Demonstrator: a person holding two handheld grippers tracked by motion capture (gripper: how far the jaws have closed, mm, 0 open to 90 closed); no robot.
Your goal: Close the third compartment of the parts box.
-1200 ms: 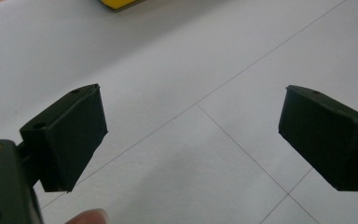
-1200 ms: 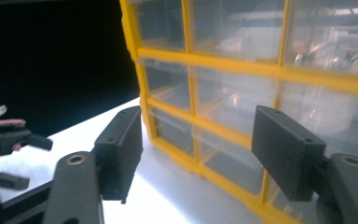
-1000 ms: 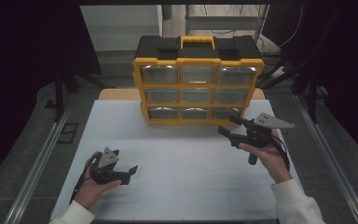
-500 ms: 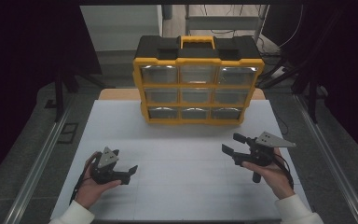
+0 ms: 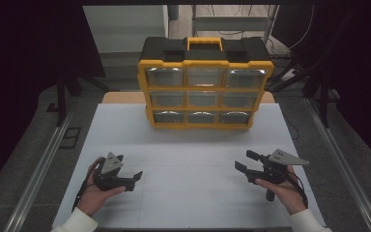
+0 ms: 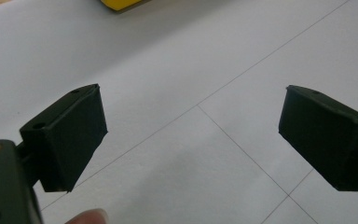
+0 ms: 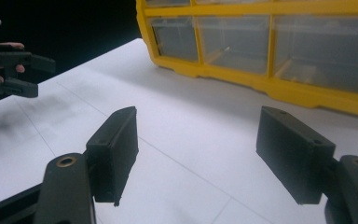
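**Nearly empty mat, both grippers idle before the drawer cabinet**

Nearest the person, both hands rest low on the white mat (image 5: 188, 159). The left gripper (image 5: 134, 178) lies at the near left, its jaws spread wide with nothing between them; in the left gripper view the two black pads (image 6: 70, 135) frame only bare mat and its thin grid lines. The right gripper (image 5: 244, 162) sits at the near right, jaws likewise wide and empty, aimed toward the middle of the mat; its own view shows open space between the pads (image 7: 114, 149) and, farther off, the yellow frame.

Well beyond both, at the far edge of the mat, stands the yellow-and-black drawer cabinet (image 5: 205, 87), upright, with three rows of three clear drawers (image 5: 202, 99), all appearing pushed in. A carry handle (image 5: 204, 43) tops it. Neither gripper is anywhere near it.

As a judgement, the work likely concerns a drawer. The risks from here: the clear fronts give little to grip, so wide jaws could slide off a drawer lip; a one-handed pull on an upper drawer might tip or drag the cabinet forward across the smooth mat unless the other gripper steadies it; and the drawers' contents are hard to make out, so a sharp tug could spill them.
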